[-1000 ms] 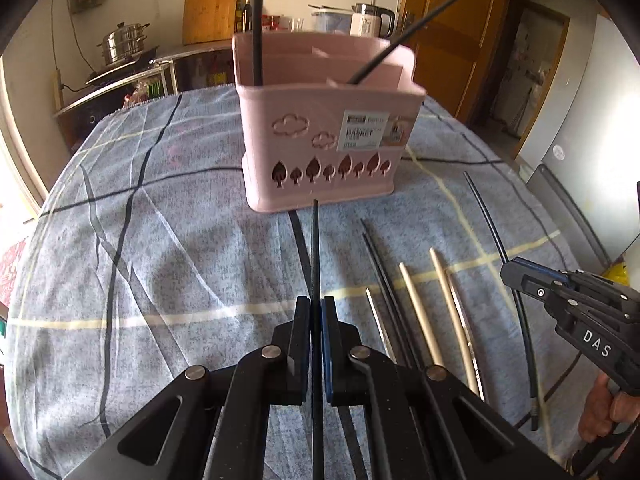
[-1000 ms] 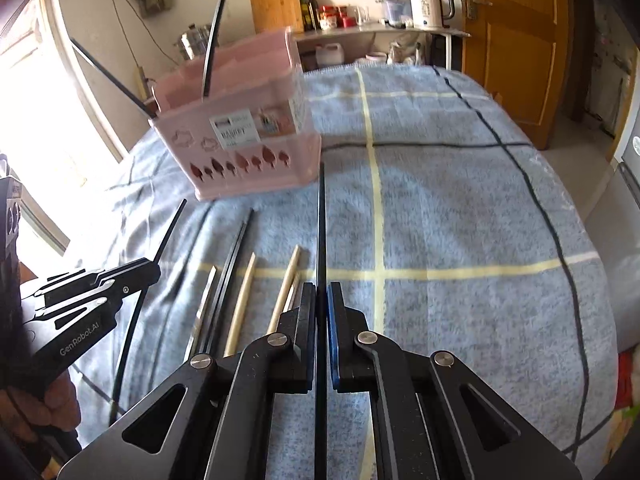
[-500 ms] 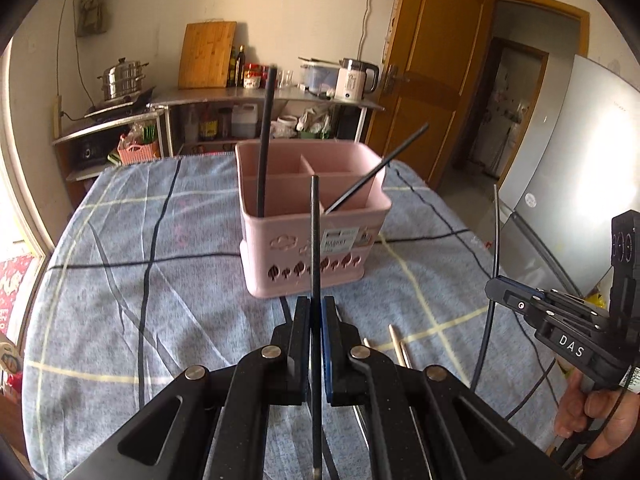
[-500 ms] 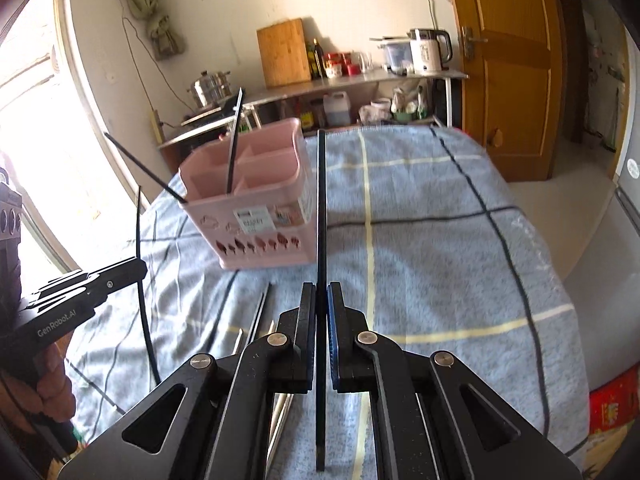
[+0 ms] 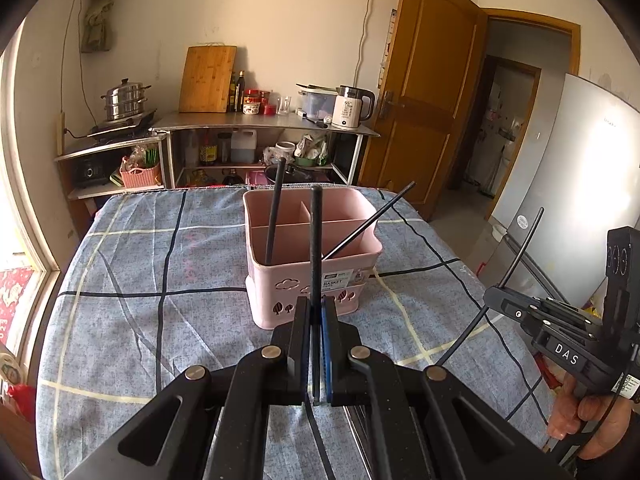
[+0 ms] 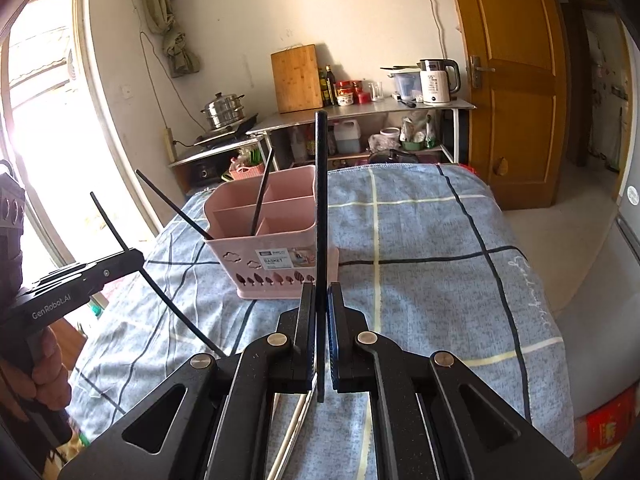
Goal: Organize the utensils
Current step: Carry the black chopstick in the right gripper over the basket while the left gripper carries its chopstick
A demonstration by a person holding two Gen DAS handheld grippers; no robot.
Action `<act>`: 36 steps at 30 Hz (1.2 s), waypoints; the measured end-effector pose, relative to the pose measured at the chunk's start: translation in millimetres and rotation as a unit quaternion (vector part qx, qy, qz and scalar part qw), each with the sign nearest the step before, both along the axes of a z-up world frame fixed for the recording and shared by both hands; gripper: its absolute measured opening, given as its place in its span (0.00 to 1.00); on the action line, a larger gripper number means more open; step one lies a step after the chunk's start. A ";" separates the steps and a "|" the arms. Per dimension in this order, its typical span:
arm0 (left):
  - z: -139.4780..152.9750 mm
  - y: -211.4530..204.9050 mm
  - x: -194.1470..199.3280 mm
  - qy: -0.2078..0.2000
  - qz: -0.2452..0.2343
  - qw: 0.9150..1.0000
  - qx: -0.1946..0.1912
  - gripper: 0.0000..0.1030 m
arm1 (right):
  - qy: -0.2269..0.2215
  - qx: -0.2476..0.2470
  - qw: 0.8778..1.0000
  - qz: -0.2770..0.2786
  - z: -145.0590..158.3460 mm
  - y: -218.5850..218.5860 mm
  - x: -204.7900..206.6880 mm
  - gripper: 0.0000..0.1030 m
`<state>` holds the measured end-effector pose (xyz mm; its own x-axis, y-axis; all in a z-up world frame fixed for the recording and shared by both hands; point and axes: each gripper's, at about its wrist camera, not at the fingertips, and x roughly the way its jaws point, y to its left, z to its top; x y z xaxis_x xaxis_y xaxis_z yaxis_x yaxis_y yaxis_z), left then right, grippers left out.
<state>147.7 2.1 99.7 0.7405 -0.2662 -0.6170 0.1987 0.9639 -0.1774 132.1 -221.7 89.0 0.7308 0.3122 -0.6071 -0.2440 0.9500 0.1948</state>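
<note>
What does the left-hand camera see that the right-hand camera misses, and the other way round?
Only the left wrist view shows the refrigerator and the right gripper from the side. Only the right wrist view shows the bright window and the left gripper from the side. Both show the pink basket holding two black chopsticks, the checked tablecloth, and each gripper clamping a black chopstick.

"BASKET" on the pink caddy's label (image 5: pixel 337 281), "DAS" and "GenRobot.AI" on the right hand-held gripper (image 5: pixel 489 300) and left hand-held gripper (image 6: pixel 136 258)
</note>
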 end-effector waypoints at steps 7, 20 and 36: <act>5.5 1.9 -9.1 -0.003 -0.001 1.000 -0.002 0.04 | -0.010 0.001 1.000 0.005 5.8 1.1 -4.6 0.05; 26.1 8.0 -6.5 -0.010 -0.001 1.000 -0.014 0.04 | -0.033 0.007 0.999 0.023 23.8 13.1 -3.6 0.05; 95.5 6.0 45.4 -0.075 0.007 0.997 0.010 0.04 | -0.104 0.021 0.993 0.057 76.3 58.1 40.9 0.05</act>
